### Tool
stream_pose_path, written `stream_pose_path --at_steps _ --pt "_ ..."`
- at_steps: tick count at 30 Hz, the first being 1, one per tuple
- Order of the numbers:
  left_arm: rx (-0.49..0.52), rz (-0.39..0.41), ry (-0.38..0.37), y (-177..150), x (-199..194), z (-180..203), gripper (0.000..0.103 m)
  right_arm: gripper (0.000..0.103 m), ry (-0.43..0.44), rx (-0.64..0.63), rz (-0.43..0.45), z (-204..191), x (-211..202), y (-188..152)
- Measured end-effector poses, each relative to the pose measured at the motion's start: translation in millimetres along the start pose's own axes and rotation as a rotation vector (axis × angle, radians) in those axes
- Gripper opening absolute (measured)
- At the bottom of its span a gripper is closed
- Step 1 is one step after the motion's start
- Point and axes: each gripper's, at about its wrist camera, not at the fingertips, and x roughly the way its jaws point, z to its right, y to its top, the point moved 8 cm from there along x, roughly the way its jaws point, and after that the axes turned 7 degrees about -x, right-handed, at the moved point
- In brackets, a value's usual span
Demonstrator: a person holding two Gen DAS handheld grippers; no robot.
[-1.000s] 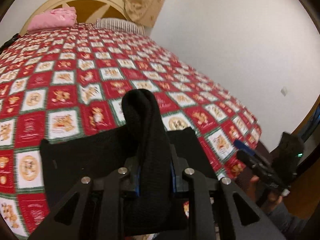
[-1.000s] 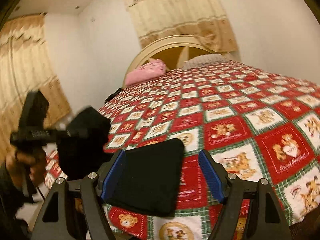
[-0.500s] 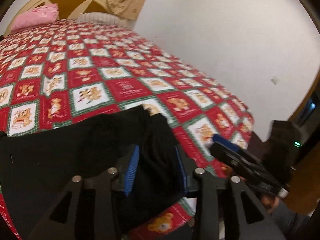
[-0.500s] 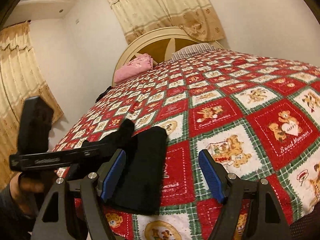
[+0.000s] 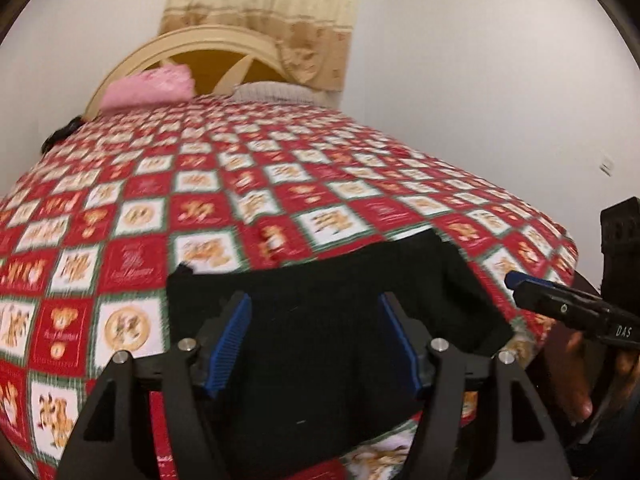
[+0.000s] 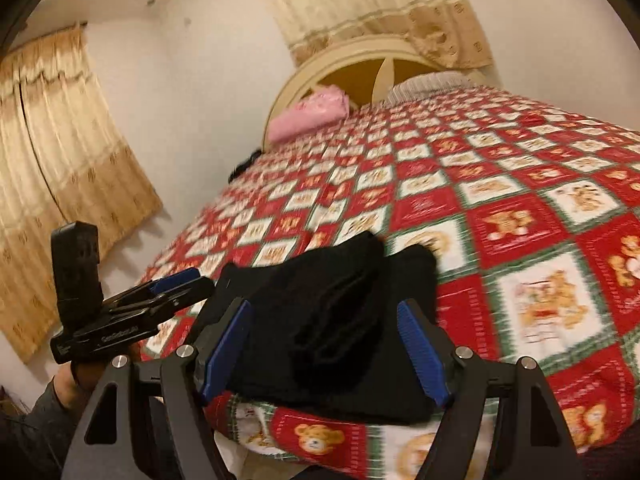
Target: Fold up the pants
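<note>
The left gripper (image 5: 314, 340) has just been opening; its blue pads now stand well apart with nothing pinched, the black cloth lying on the bed behind the gap rather than pressed by either pad. The right gripper (image 6: 324, 350) is also wide open and empty. Both point forward and somewhat downward over the near edge of the bed (image 5: 132, 216).

The pants (image 5: 332, 320) lie straight ahead of both grippers as a compact black bundle on the red-and-white patchwork bedspread, close to the bed's near corner. From the right wrist view the pants (image 6: 340, 320) show a thicker rolled layer heaped on a flatter one, so the fold looks nearly done — that is a judgement, not something certain. The bundle's long axis seems to run roughly across the left gripper's line of sight.

Each gripper appears at the edge of the other's view, flanking the bundle: the right gripper (image 5: 516, 282) near its right corner, the left gripper (image 6: 188, 286) near its left edge. Neither is clearly nearer. Any tidying press or last fold would probably need both, coming in from the sides.
</note>
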Motion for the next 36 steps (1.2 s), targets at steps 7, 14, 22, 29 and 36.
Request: stream_pose_path --at_steps 7,14,22,29,36 --pt "-0.055 -0.019 0.034 -15 13 -23 0.077 0.034 0.037 0.139 -0.167 18 45 -24" --pt "-0.091 -0.023 0.035 -20 19 -36 0.088 0.016 0.037 0.116 -0.041 20 5 -9" --pt "-0.081 -0.113 0.053 -45 40 -41 0.090 0.017 0.019 0.243 -0.100 63 17 -37" --pt "-0.102 -0.084 0.068 -40 32 -46 0.091 0.039 -0.138 0.023 0.052 35 -20 5" --pt "-0.086 -0.087 0.094 -41 36 -50 0.094 0.052 -0.040 -0.102 0.008 -5 18 15"
